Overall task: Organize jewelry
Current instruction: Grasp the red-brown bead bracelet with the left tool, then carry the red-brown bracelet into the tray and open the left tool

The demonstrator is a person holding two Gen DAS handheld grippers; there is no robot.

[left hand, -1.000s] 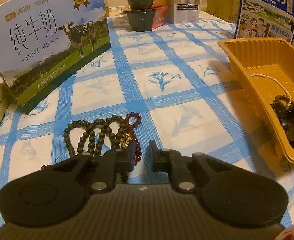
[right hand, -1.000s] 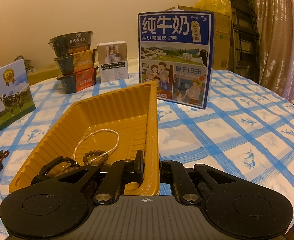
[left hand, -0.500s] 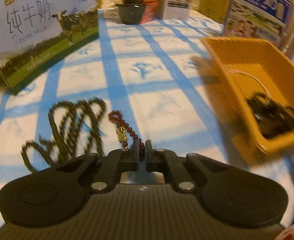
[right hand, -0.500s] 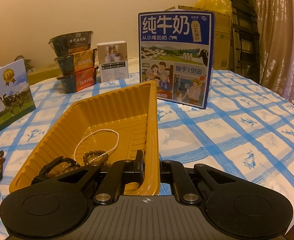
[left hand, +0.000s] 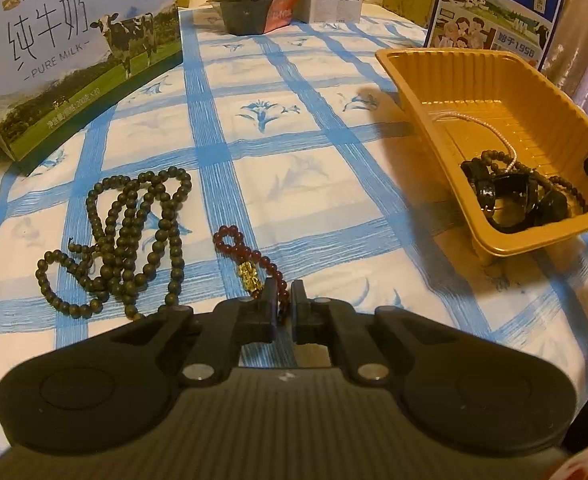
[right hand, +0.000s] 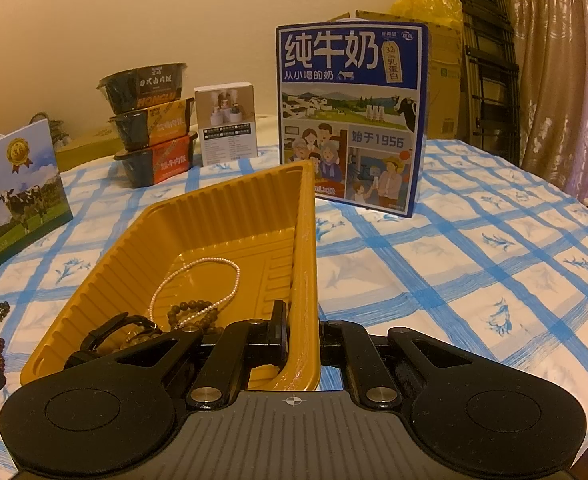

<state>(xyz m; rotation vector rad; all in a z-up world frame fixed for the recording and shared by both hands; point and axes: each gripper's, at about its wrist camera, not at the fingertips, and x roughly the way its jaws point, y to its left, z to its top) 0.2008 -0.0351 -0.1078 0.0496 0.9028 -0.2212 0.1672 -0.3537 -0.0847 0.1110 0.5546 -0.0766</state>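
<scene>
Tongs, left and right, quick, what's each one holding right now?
Left tongs: shut on the red bead bracelet.
Right tongs: shut on the yellow tray wall.

You're in a home room. Table with a blue-check cloth [right hand: 474,248], milk cartons [right hand: 350,120], stacked meal bowls [right hand: 150,124]. Curtain [right hand: 562,72], folded ladder [right hand: 490,64] and cardboard boxes [right hand: 446,76] behind.

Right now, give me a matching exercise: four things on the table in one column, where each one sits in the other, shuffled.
Things:
1. red bracelet
2. dark bead necklace
3. pearl strand
4. tray

Places:
A. lying inside the tray
B. loose on the cloth, untouched
C. rim pinched in the right gripper
D. pinched in the left gripper

Pairs: 1-D, 2-B, 3-A, 4-C
</scene>
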